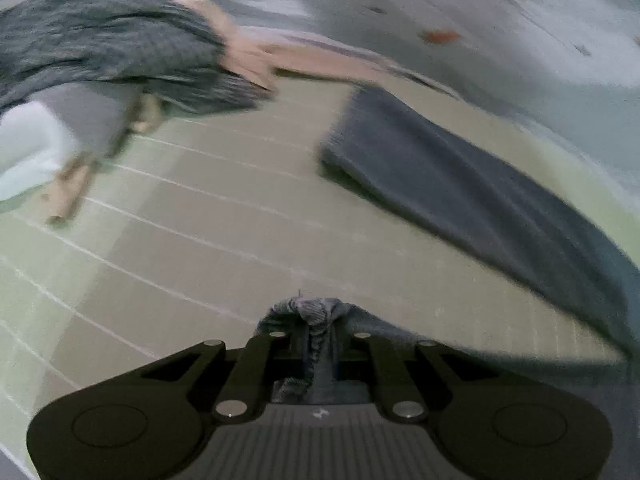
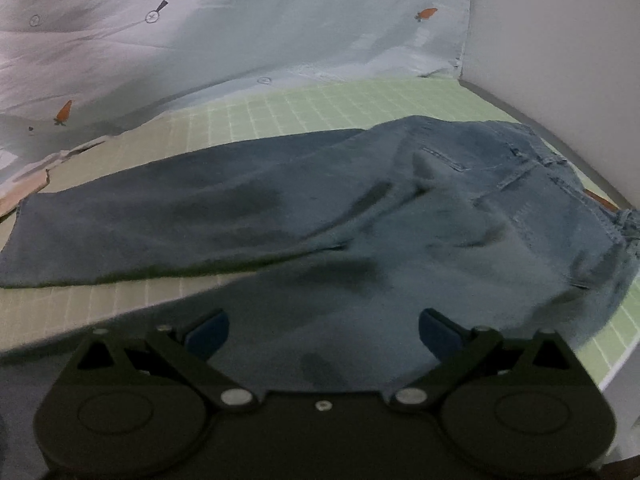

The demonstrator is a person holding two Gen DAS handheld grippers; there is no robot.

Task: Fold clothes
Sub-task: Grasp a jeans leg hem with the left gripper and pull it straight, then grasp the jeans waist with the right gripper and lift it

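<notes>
Left hand-held gripper (image 1: 318,334) clenched on a jeans (image 2: 360,208) hem; right hand-held gripper (image 2: 324,330) released, hovering over the thigh. Jeans flat on green mat (image 2: 320,96). Best carry the hem level toward the waistband, edges aligned.

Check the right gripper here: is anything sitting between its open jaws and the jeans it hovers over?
Nothing visible does. The right gripper is open directly above the jeans, with only bare denim between its blue fingertips. The left gripper is already shut on a bunched bit of the denim.
</notes>
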